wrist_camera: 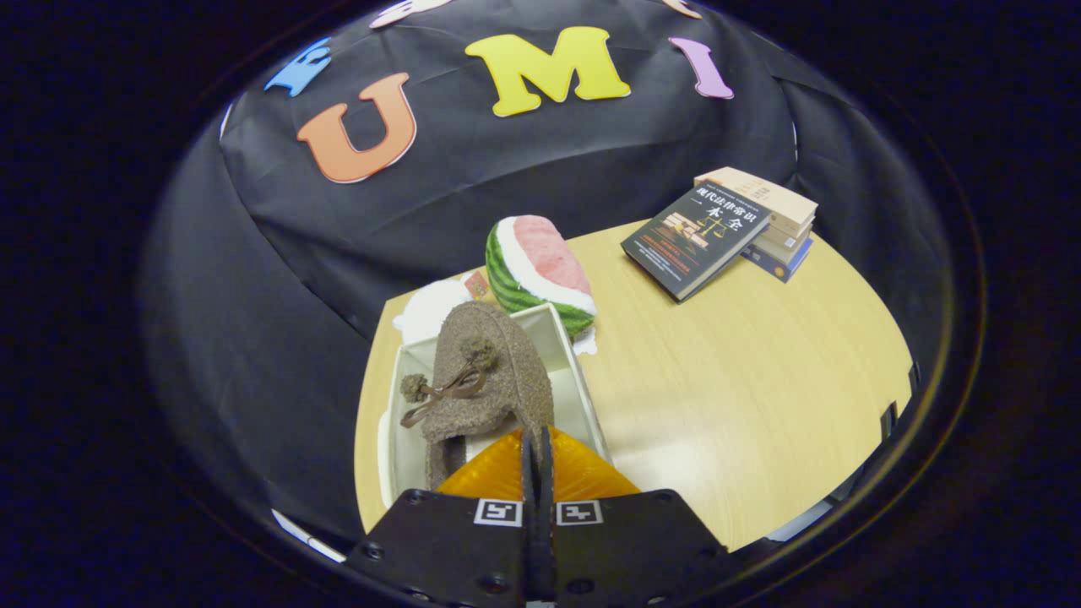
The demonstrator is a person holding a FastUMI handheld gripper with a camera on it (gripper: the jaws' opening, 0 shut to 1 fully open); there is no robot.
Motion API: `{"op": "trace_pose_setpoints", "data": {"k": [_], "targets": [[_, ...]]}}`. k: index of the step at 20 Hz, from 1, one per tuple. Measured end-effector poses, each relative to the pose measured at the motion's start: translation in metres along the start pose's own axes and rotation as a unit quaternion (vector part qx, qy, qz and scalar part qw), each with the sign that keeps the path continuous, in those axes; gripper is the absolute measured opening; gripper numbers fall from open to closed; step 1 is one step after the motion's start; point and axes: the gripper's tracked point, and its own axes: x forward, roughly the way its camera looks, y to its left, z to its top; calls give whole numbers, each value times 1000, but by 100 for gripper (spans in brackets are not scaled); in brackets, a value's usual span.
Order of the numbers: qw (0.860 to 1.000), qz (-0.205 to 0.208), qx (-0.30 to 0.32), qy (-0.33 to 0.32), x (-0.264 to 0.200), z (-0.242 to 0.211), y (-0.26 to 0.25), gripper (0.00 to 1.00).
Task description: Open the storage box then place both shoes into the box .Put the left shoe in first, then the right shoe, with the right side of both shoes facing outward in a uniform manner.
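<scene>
Gripper point(537, 460): lower centre of frame, fingers pressed together on the rear edge of the shoe, clamped on it; two square markers on the housing just behind the fingers.

Shoe point(488, 380): centre of frame, slightly left, just ahead of the fingers. Brown, fuzzy, coarse-textured slipper type; rounded toe pointing away toward the top of the frame; thin brown cord tied in a bow across the upper, ending in two small pompoms of matching fuzz. Tilted, heel end raised at the fingers, toe end down inside the storage box. Left or right shoe: cannot tell.

Storage box point(574, 384): white, rectangular, open at the top, centre-left of frame on the table, long axis running away from the gripper. Shoe occupying much of the interior; pale inner walls visible on either side of it. Lid: possibly the white shape behind the box's far left corner, uncertain.

Watermelon slice point(540, 274): plush or toy, green striped rind, white band, pink flesh; just beyond the box's far end, touching or nearly touching its rim.

Books point(722, 232): upper right of frame, well apart from the box; a dark-covered volume leaning on a short stack of lighter ones.

Table point(743, 397): light wood grain, bare across the right half of the frame.
</scene>
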Motion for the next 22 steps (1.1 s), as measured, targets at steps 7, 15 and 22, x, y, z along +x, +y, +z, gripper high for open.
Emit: {"op": "trace_pose_setpoints", "data": {"k": [7,15,22], "targets": [[999,-43,-27,1,22,-21,-7,0],[996,-27,-60,-60,4,5,2,25],[989,2,-89,-120,-43,35,-16,82]]}}
